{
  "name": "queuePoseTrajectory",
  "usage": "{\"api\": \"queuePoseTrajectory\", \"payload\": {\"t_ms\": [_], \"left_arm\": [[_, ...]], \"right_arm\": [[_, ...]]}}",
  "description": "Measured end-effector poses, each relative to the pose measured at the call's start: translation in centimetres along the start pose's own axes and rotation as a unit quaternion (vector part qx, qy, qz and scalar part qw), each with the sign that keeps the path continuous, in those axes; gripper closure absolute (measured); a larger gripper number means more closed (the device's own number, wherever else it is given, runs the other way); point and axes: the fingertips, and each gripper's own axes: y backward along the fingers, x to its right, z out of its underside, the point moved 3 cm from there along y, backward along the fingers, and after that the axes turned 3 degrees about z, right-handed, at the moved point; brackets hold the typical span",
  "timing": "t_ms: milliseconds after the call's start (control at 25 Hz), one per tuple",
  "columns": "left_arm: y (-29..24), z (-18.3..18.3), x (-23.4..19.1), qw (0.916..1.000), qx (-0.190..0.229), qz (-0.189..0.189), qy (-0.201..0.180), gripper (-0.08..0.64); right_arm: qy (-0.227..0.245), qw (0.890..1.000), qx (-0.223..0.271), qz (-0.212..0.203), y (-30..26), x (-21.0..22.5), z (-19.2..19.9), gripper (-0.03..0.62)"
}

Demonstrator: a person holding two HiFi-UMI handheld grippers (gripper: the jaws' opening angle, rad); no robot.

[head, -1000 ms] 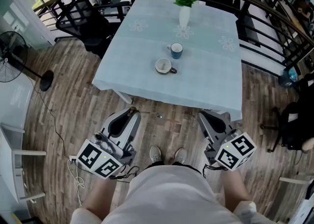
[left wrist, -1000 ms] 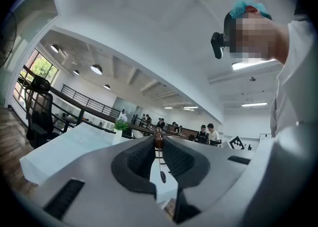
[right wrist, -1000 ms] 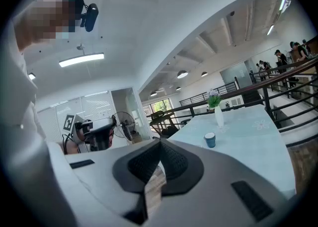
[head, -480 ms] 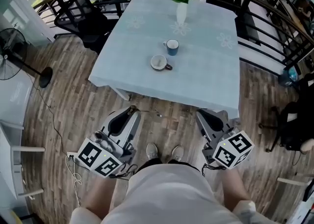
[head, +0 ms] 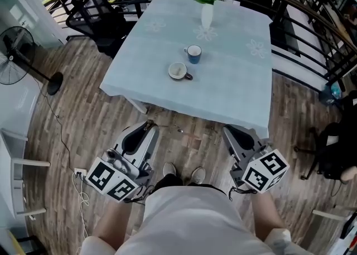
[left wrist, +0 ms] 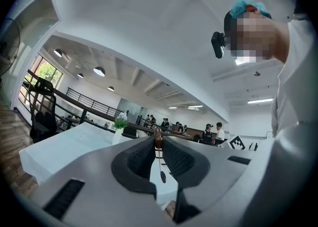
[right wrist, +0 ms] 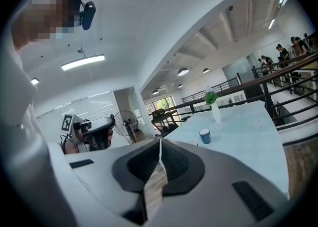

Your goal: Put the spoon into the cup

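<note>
Risk: left tool is nearly closed on the thin spoon. We judge the spoon may pivot or slip in transit. Target is ambiguous: a white cup and a blue cup stand on the counter, well ahead of the spoon. Right tool is closed and empty.

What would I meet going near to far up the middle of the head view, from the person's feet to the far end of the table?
shoes → table → white cup → blue cup → vase holding a green plant
</note>
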Motion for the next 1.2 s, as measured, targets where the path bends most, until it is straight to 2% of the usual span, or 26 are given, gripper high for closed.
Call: {"api": "queuePoseTrajectory", "payload": {"t_ms": [360, 640, 920, 1200], "left_arm": [[-1.9, 0.1, 0.2, 1.0000, 0.004, -0.003, -0.005, 0.503], [-3.2, 0.0, -1.6, 0.9999, 0.009, -0.006, -0.002, 0.503], [-5.8, 0.3, -5.3, 0.9999, 0.007, -0.006, 0.008, 0.503], [-9.5, 0.2, -10.9, 0.9999, -0.001, 0.002, 0.016, 0.503]], "right_arm": [[-0.006, 1.000, 0.000, -0.003, 0.2, 2.2, -0.2, 0.569], [-0.004, 1.000, -0.004, -0.003, -1.2, 3.4, -0.8, 0.569], [-0.009, 1.000, -0.016, 0.001, -4.8, 5.5, -1.1, 0.569], [-0.012, 0.999, -0.031, 0.006, -10.7, 7.9, -1.8, 0.569]]}}
